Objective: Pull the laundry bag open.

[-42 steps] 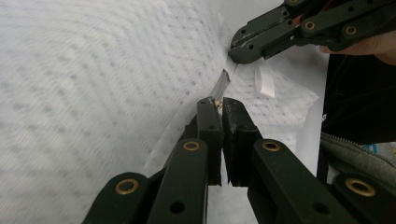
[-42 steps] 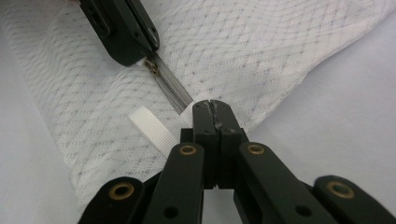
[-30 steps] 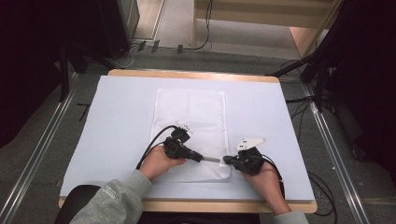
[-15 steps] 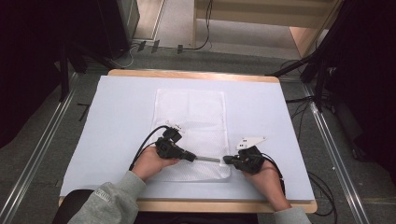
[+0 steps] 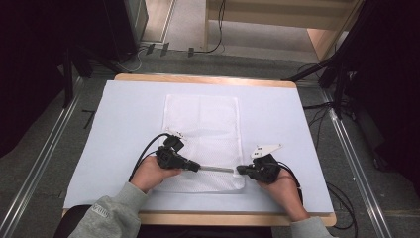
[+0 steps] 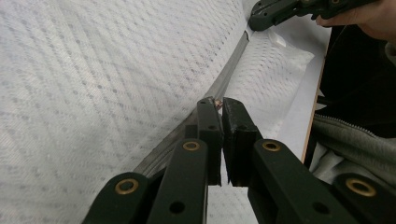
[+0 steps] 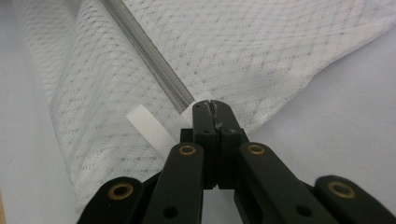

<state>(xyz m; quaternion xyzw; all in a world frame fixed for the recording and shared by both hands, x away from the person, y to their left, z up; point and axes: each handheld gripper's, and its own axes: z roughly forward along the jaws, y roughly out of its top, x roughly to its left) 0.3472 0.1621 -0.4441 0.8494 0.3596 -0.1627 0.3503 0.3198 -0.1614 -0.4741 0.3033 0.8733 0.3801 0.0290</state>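
The zipper [image 5: 216,169] runs level across the near end of the white mesh bag [image 5: 203,129], its long axis pointing straight from one gripper to the other, so the coming move is a pull along that line. The left gripper [image 5: 194,167] sits at the zipper's left part, jaws pressed together on what looks like the small slider pull [image 6: 217,103]; seen from the left gripper view, the grey zipper track stretches away from the jaw tips toward the right gripper [image 6: 261,18] at the far end. The right gripper [image 5: 241,170] is pinched tight on the bag's edge at the zipper's right end, just beside a white ribbed tab [image 7: 148,129], and appears to anchor the cloth. The slider lies at the left fingers, so the left hand [image 5: 148,173] is the nearer one to do the sliding, while the right hand [image 5: 282,186] holds. The bag lies flat in the middle of the table [image 5: 124,114]. Count: one bag, one zipper, one tab, two grippers, two hands.
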